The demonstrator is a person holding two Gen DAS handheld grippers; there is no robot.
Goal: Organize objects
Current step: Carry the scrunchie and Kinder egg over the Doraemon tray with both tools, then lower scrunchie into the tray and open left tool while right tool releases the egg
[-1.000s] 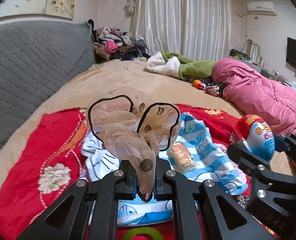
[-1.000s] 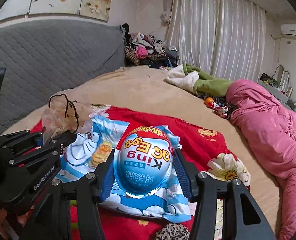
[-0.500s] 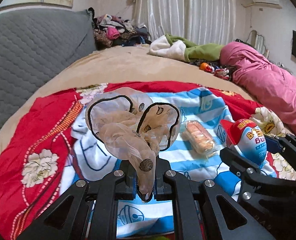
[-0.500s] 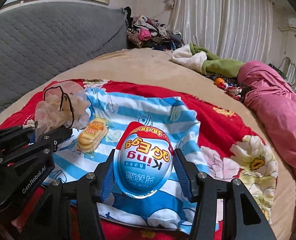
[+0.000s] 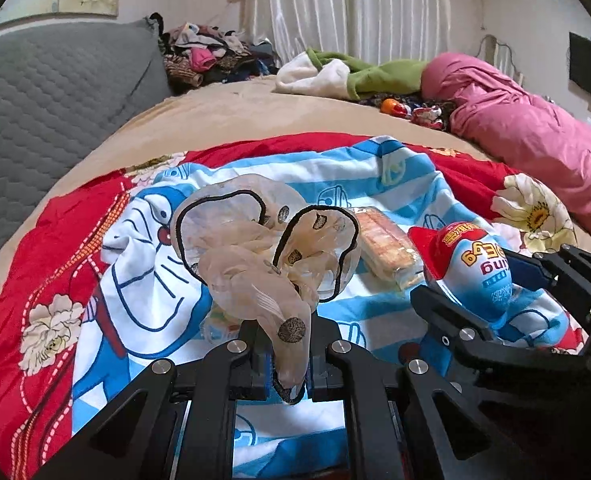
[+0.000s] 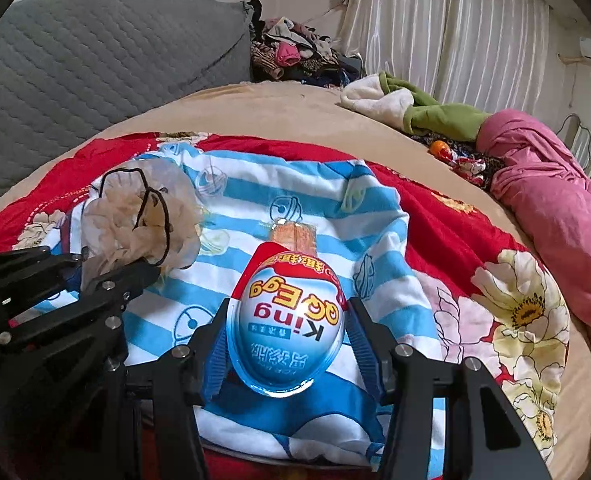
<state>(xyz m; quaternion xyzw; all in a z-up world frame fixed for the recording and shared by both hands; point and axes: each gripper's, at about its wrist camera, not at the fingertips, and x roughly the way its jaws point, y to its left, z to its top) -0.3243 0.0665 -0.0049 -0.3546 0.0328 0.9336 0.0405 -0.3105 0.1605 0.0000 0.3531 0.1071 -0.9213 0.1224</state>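
Left gripper (image 5: 289,364) is clamped on the tail of a crumpled sheer plastic bag (image 5: 263,248) with black-edged handles; in the left wrist view the bag stands up out of the jaws, above the blue-striped Doraemon cloth (image 5: 147,280). A wrapped snack cake (image 5: 383,246) lies on that cloth just right of the bag. At right, the right gripper (image 5: 491,300) holds a blue-and-red toy egg (image 5: 475,268). Right wrist view: right gripper (image 6: 287,328) is squeezing the egg (image 6: 289,316) between its blue pads (image 6: 359,336), red cap pointing away, egg over the striped cloth (image 6: 335,208), cake (image 6: 293,236) just beyond it. Left gripper (image 6: 111,280) with the bag (image 6: 143,216) sits to my left, near but apart. I read the step as setting both items down on the cloth beside the cake. To do it well I'd lower the egg onto a flat patch, clear of the cake, and release slowly since it may roll. The bag is limp, so I'd lay it down before letting go. The cloth rests on a red floral blanket (image 6: 475,240).
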